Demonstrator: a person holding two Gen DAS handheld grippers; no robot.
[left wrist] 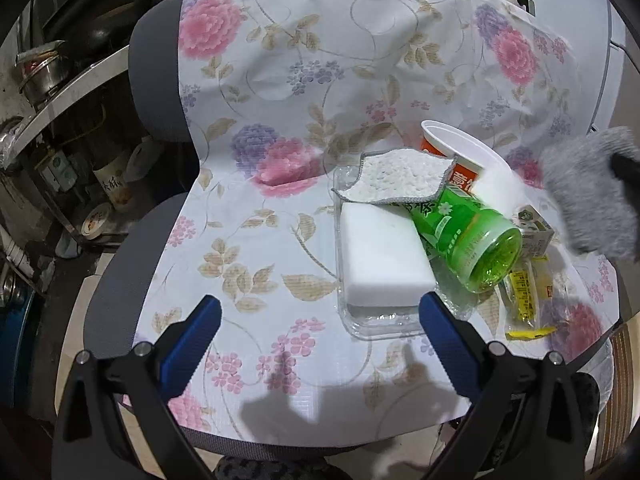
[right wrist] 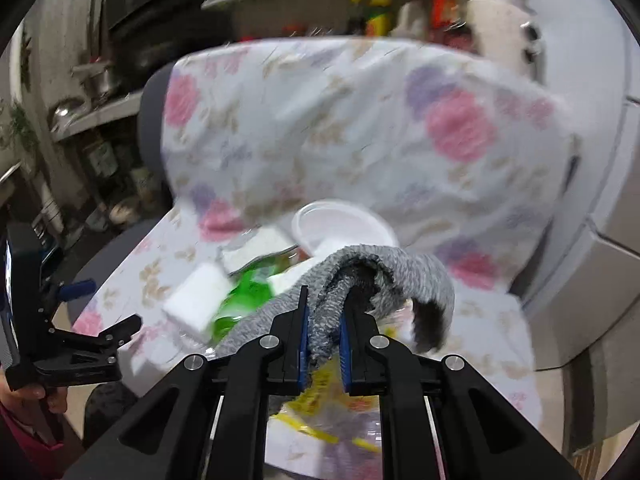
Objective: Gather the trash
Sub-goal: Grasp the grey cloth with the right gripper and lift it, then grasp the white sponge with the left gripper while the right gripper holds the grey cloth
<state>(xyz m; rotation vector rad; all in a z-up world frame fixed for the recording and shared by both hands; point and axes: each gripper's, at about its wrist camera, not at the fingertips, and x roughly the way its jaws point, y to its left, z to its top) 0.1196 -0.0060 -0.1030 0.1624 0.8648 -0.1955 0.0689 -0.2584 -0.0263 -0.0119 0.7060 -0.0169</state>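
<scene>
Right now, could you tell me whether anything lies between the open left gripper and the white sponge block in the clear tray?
Nothing visible does. The left gripper is open, and only the clear tray's low front rim lies before the white sponge block.

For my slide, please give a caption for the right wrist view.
Right hand-held gripper shut on a grey sock, above trash on a floral cloth.

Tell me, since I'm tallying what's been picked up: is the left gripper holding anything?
No: the left gripper stands open over the floral cloth, with only cloth showing between its blue fingers.
</scene>
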